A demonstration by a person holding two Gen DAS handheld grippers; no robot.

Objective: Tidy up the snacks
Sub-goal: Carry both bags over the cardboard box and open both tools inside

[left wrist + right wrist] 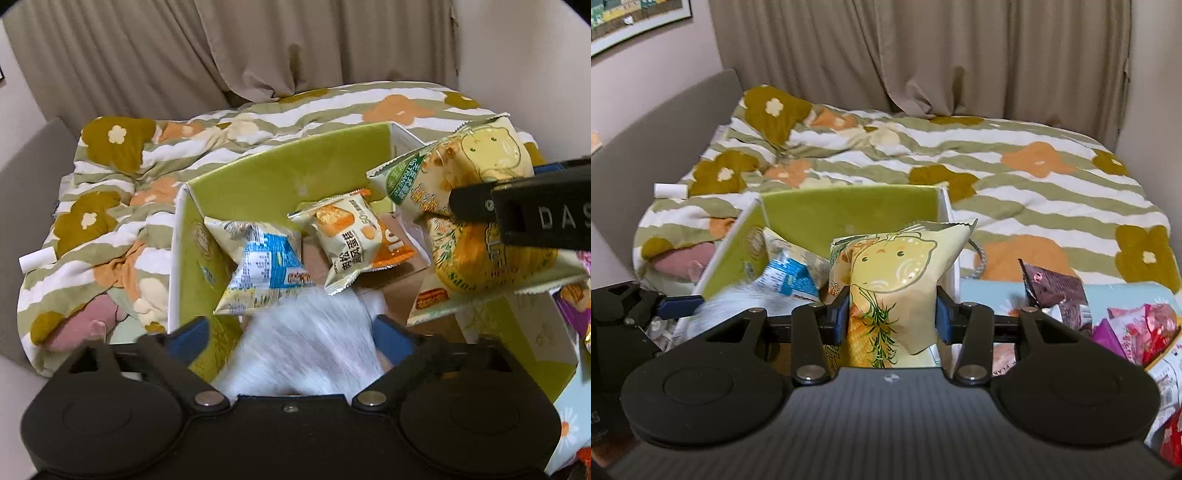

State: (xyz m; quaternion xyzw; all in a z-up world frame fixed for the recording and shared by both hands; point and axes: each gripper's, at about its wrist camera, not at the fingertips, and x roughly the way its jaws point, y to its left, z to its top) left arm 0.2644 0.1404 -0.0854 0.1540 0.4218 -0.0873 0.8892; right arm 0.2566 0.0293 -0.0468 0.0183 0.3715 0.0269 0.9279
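A green cardboard box (pixel 280 177) stands open on the bed, its flaps up. Inside lie a blue-and-white snack packet (pixel 266 269) and an orange-and-white one (pixel 347 240). My left gripper (pixel 290 330) is open over the box's near side. A blurred white packet (pixel 303 347) sits loose between its blue pads. My right gripper (pixel 892 314) is shut on a yellow packet with a lemon figure (pixel 897 280), held upright over the box (pixel 849 210). In the left wrist view that packet (pixel 480 155) hangs at the right above the box, under the right gripper's black finger (pixel 476 205).
A flowered, striped quilt (pixel 1015 184) covers the bed behind the box. To the right, a brown packet (pixel 1056 291) and pink packets (pixel 1137 328) are heaped on a light blue surface. A white tube (pixel 670 191) lies on the quilt at the left. Curtains hang behind.
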